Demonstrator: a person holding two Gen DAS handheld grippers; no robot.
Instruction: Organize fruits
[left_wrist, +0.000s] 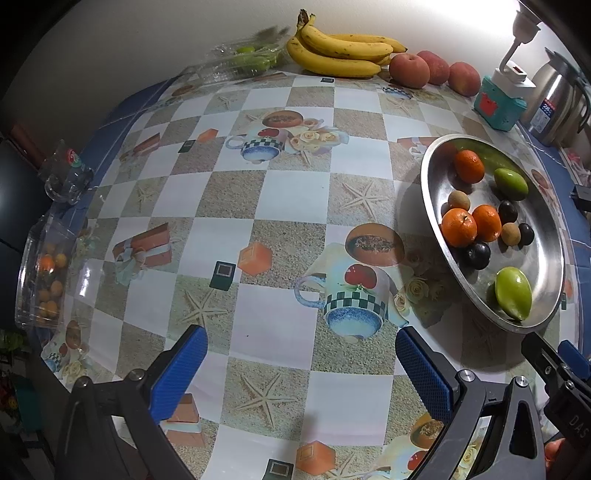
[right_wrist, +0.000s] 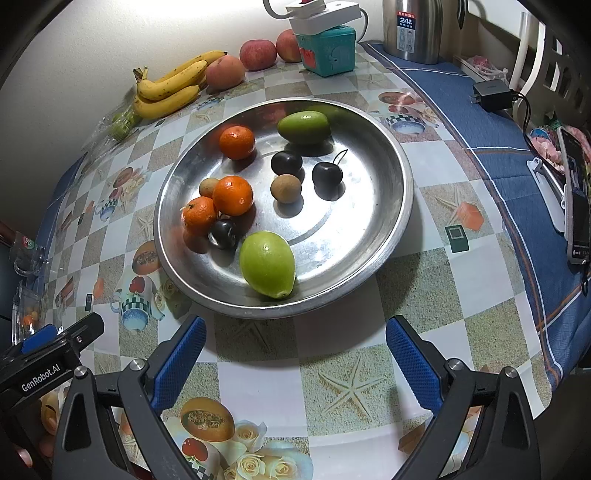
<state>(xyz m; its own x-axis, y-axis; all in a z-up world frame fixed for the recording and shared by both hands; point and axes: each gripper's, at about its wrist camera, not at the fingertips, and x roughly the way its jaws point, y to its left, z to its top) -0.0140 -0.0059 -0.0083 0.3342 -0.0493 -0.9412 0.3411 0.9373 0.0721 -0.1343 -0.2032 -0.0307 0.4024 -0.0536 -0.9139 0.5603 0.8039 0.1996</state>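
Your right gripper (right_wrist: 295, 347) stood wide open, blue pads empty, above the checkered tablecloth (right_wrist: 343, 384) just short of the round steel tray (right_wrist: 391, 221). Your left gripper (left_wrist: 301, 354) gaped equally, holding nothing; its body read "GenRobot.AI". The tray held green fruits (right_wrist: 267, 264), tangerines (right_wrist: 232, 195) and dark plums (right_wrist: 286, 163). Beyond lay bananas (right_wrist: 170, 90) and a steel flask (right_wrist: 410, 29) labelled "24".

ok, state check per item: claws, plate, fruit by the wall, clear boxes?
left claw: open, empty, over the table
right claw: open, empty, in front of the plate
plate: flat on the table, holding mixed fruit
bananas: one bunch, on the table by the wall
clear box: at the left table edge, small orange fruit inside
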